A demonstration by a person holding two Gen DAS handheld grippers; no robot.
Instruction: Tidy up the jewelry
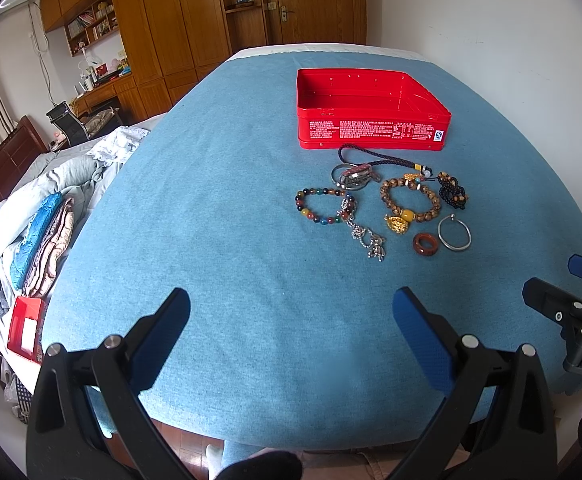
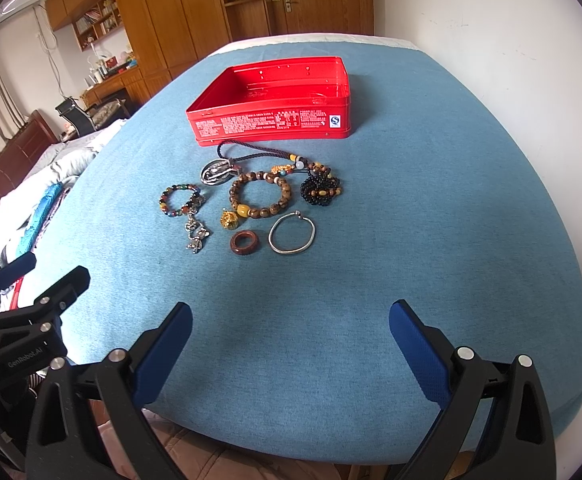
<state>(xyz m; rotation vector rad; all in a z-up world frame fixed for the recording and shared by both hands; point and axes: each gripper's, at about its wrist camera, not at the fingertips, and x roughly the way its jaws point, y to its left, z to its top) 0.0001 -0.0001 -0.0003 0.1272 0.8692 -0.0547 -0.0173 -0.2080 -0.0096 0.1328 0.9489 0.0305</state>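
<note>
Nothing picked yet, we were at start. Both hand-held grippers, left (image 1: 291,322) and right (image 2: 291,332), spread wide, empty, hovering near counter (image 1: 219,240) edge. Jewelry (image 2: 251,200) bunched just before empty red tin (image 2: 275,100). Next, we figured: reach forward, pinch ring (image 2: 245,243) first.

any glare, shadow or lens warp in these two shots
Left wrist view: strong fisheye bend, the blue cloth bulges and dark vignette fills the corners; the open left tool casts faint shadow. Right wrist view: same warp, soft daylight, slight sheen inside the red tin, dim shadow patch ahead of the open right tool; jewelry stays sharp.
</note>
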